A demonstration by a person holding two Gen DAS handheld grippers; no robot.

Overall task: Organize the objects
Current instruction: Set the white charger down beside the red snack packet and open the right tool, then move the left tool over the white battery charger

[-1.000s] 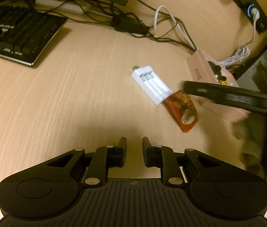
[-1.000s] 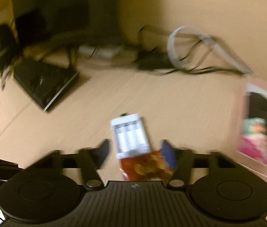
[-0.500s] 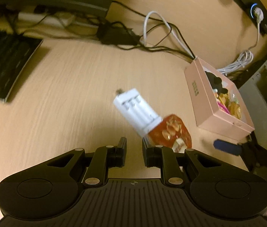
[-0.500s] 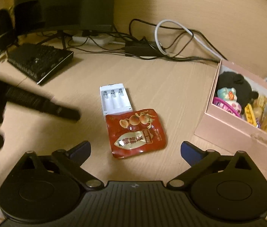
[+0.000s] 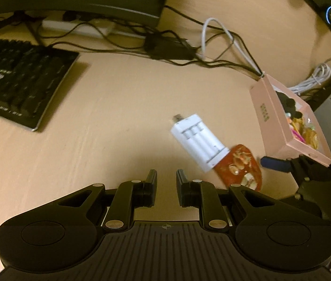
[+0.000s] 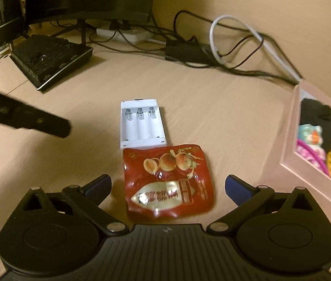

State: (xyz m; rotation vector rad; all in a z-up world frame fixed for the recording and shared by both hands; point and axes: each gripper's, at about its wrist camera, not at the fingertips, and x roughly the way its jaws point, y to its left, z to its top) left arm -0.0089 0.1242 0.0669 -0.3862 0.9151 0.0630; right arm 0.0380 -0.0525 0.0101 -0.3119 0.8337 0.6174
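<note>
Right gripper (image 6: pixel 167 185): lowered toward red snack pouch (image 6: pixel 167 182), jaws just widened, fingers far apart flanking it without contact. Pouch at lower centre on desk (image 6: pixel 212 107), abutting white battery charger (image 6: pixel 142 126). Pink box (image 6: pixel 289 140) at right edge. Left gripper (image 5: pixel 166 183): fingers nearly together, empty.

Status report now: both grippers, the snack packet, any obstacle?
Right gripper open, straddling red snack packet. Left gripper nearly shut, empty. White battery holder touches the packet's far edge.
</note>
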